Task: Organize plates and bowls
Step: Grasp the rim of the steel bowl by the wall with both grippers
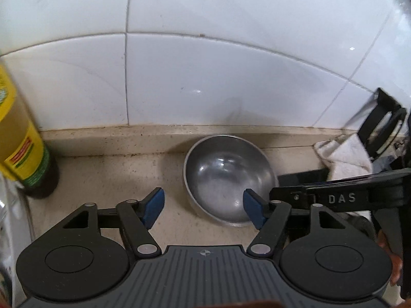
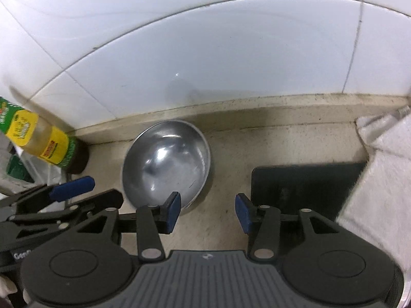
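Note:
A steel bowl sits upright and empty on the beige counter against the white tiled wall; it also shows in the right wrist view. My left gripper is open, its right finger over the bowl's near rim and its left finger over bare counter. My right gripper is open and empty, its left finger at the bowl's near right rim. The left gripper also shows at the left of the right wrist view, and the right gripper's body at the right of the left wrist view.
A yellow-labelled oil bottle stands left of the bowl, seen also in the right wrist view. A black flat slab lies right of the bowl, with a white towel beyond it. A black rack stands at far right.

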`<state>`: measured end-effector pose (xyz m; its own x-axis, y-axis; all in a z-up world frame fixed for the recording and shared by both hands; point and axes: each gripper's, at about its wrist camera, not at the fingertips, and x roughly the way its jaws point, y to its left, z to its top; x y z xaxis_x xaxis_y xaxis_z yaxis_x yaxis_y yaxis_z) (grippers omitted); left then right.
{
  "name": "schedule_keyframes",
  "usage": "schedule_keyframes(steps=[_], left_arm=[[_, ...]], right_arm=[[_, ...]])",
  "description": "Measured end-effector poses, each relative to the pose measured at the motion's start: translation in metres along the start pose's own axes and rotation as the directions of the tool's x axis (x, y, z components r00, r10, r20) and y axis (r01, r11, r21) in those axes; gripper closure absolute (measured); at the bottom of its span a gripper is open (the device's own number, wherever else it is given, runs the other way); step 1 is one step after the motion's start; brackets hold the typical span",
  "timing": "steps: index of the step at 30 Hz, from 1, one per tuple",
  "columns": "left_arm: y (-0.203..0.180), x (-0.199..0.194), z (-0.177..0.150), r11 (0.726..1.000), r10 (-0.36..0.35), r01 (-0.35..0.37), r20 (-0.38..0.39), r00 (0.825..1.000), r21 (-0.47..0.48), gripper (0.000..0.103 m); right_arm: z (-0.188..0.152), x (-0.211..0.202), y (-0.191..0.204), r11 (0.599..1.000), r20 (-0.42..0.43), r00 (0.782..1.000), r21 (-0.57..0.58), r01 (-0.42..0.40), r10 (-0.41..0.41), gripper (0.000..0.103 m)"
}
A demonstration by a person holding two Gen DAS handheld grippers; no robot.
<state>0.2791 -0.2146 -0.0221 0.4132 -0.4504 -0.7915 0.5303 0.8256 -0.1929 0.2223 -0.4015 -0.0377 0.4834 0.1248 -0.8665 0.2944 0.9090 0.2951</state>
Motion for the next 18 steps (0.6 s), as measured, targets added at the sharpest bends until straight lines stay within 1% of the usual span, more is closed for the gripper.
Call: schedule_keyframes(steps=[2, 4, 5, 8, 9, 10, 11, 12, 13, 14, 15, 16, 18], left_arm=[[0.001, 0.013, 0.003, 1.0, 0.018, -0.018, -0.023, 1.0, 0.009, 0.025], [0.001, 0.026, 0.004, 0.999, 0.045, -0.044, -0.049, 0.998, 0.016, 0.023], [0.001, 0.031, 0.004, 0.998, 0.055, -0.054, -0.061, 0.997, 0.02, 0.023], [0.004, 0.044, 0.004, 0.996, 0.082, -0.08, -0.072, 0.994, 0.031, 0.024], [0.005, 0.047, 0.003, 0.996, 0.083, -0.08, -0.068, 0.994, 0.04, 0.034], [0.005, 0.049, 0.003, 0.996, 0.083, -0.08, -0.065, 0.994, 0.051, 0.046], [0.007, 0.053, 0.002, 0.996, 0.078, -0.075, -0.077, 0.994, 0.052, 0.052], [0.008, 0.056, 0.001, 0.997, 0.067, -0.063, -0.091, 0.994, 0.042, 0.061], [0.011, 0.059, 0.001, 0.999, 0.037, -0.035, -0.104, 0.994, 0.024, 0.067], [0.012, 0.06, 0.0, 1.0, 0.012, -0.01, -0.109, 0.994, 0.015, 0.069], [0.012, 0.06, -0.001, 1.0, -0.002, 0.004, -0.109, 0.994, 0.013, 0.071], [0.011, 0.06, -0.002, 1.0, 0.005, -0.003, -0.107, 0.994, 0.02, 0.071], [0.01, 0.057, -0.004, 0.999, 0.014, -0.009, -0.106, 0.994, 0.042, 0.072]], right_arm=[[0.005, 0.007, 0.002, 1.0, -0.003, 1.0, -0.004, 0.01, -0.01, 0.058], [0.011, 0.016, 0.002, 1.0, -0.02, 0.999, -0.009, 0.025, -0.025, 0.055], [0.012, 0.02, 0.002, 0.999, -0.025, 0.999, -0.012, 0.034, -0.035, 0.054], [0.016, 0.035, 0.002, 0.998, -0.045, 0.997, -0.023, 0.063, -0.064, 0.054], [0.017, 0.037, 0.002, 0.998, -0.043, 0.997, -0.031, 0.063, -0.064, 0.054], [0.016, 0.04, 0.002, 0.998, -0.04, 0.998, -0.044, 0.053, -0.055, 0.056], [0.016, 0.042, 0.002, 0.998, -0.043, 0.998, -0.053, 0.042, -0.044, 0.064], [0.016, 0.043, 0.002, 0.998, -0.049, 0.998, -0.058, 0.027, -0.03, 0.069], [0.015, 0.044, 0.004, 0.998, -0.057, 0.998, -0.06, 0.017, -0.02, 0.074], [0.015, 0.047, 0.005, 0.998, -0.066, 0.998, -0.064, 0.002, -0.006, 0.079], [0.014, 0.047, 0.006, 0.998, -0.073, 0.997, -0.069, -0.012, 0.007, 0.081], [0.012, 0.048, 0.007, 0.997, -0.076, 0.997, -0.073, -0.025, 0.019, 0.081], [0.009, 0.047, 0.009, 0.996, -0.07, 0.997, -0.087, -0.023, 0.016, 0.081]])
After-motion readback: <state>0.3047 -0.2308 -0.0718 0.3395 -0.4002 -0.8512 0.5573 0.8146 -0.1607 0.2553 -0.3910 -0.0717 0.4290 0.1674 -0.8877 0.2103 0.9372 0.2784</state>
